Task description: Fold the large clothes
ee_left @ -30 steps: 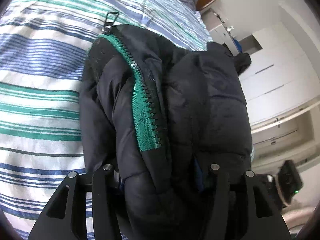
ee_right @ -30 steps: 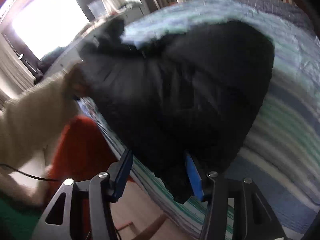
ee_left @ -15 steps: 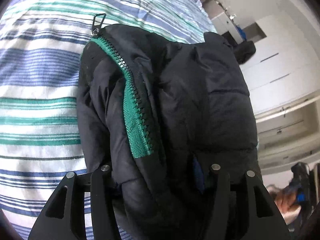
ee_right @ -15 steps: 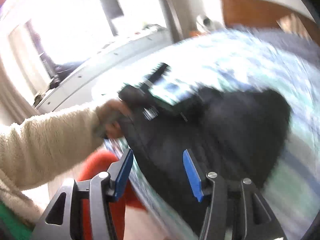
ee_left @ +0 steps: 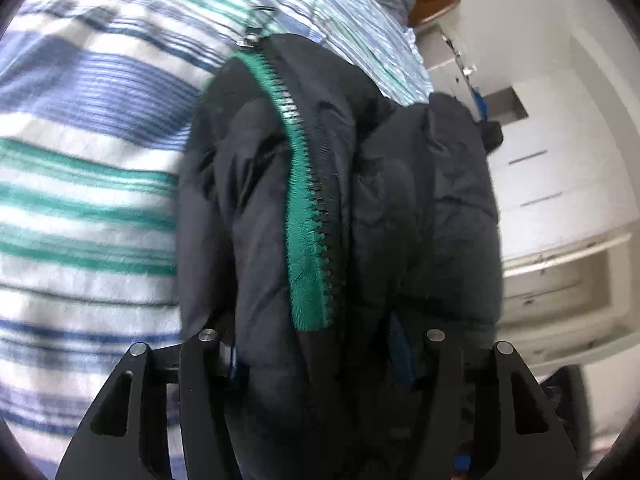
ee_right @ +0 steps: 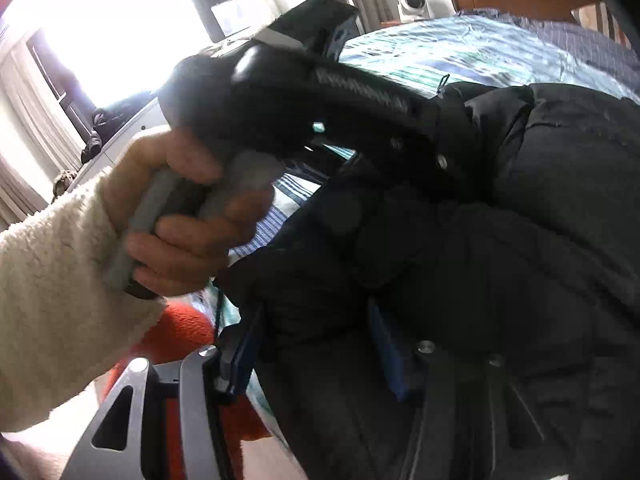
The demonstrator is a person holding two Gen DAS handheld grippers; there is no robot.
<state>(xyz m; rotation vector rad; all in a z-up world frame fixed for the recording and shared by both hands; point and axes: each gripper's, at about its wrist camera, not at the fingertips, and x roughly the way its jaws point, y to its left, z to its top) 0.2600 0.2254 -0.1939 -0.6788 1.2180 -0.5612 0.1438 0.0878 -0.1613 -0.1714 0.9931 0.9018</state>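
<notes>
Left tool (ee_left: 320, 364) clamps a bunched fold of the black puffer jacket (ee_left: 340, 200), mid-frame over the striped bed (ee_left: 80, 160); right tool (ee_right: 312, 356) pinches the same jacket at lower centre. Mid-fold, I judge; next, lay the doubled edge down squarely.

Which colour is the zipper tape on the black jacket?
Green; the zipper tape on the black jacket shows best in the left wrist view.
</notes>
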